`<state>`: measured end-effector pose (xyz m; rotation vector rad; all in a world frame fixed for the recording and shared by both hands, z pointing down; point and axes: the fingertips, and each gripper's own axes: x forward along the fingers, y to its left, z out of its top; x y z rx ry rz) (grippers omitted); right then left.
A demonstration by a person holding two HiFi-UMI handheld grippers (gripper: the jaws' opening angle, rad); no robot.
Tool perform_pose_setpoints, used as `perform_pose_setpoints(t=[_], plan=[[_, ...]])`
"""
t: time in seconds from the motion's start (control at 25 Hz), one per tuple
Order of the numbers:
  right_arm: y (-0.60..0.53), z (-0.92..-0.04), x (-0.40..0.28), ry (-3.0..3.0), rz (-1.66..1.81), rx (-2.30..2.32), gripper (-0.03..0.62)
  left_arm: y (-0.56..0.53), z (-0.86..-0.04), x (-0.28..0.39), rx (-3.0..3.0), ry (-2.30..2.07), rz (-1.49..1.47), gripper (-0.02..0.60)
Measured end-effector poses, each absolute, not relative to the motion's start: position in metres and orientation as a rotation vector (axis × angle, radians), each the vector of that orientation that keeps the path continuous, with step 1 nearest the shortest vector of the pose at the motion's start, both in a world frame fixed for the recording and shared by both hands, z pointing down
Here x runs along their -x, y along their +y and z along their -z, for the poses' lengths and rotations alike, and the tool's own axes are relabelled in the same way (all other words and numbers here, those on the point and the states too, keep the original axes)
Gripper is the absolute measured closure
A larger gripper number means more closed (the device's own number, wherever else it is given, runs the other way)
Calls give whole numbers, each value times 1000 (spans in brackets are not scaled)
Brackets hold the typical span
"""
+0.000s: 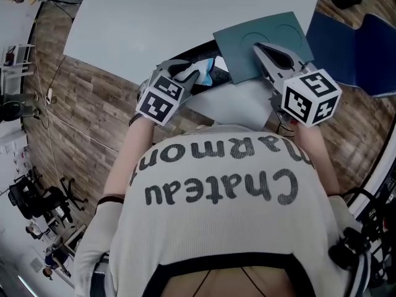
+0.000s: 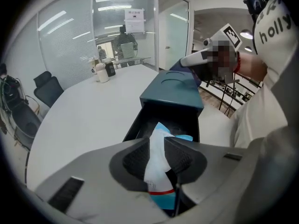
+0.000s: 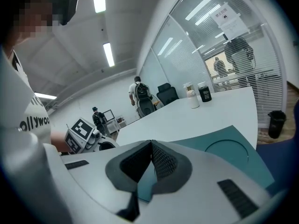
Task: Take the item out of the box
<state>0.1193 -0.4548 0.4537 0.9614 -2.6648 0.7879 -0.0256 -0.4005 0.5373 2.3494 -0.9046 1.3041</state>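
floor (image 1: 93, 113): wood planks | table (image 1: 154, 17): white (long) | walls (image 2: 70, 41): glass | chair (image 2: 46, 88): dark | ceiling strips (image 3: 108, 54): lit

Your box lid (image 1: 241, 57) is dark blue-green. The item (image 2: 159, 169) is white and light blue with a red stripe. The surface (image 1: 154, 17) is pale grey. The floor (image 1: 93, 104) at the left has brown wood planks. The cubes on your left hand-held gripper (image 1: 195, 73) and right hand-held gripper (image 1: 263, 48) have black and white squares.
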Motion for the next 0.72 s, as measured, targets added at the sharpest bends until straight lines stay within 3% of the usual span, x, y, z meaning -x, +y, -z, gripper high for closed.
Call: perform_pose_setpoints(t=[0.24,0.72], plan=[[-455,-453,-120,-2668,-795,-966,595,-397,-543,29,-2351,-870,-1374,454],[-468,-457,-122,-2653,-819,-973,595,-396,-545,25,-2327,-782,-1418,479]])
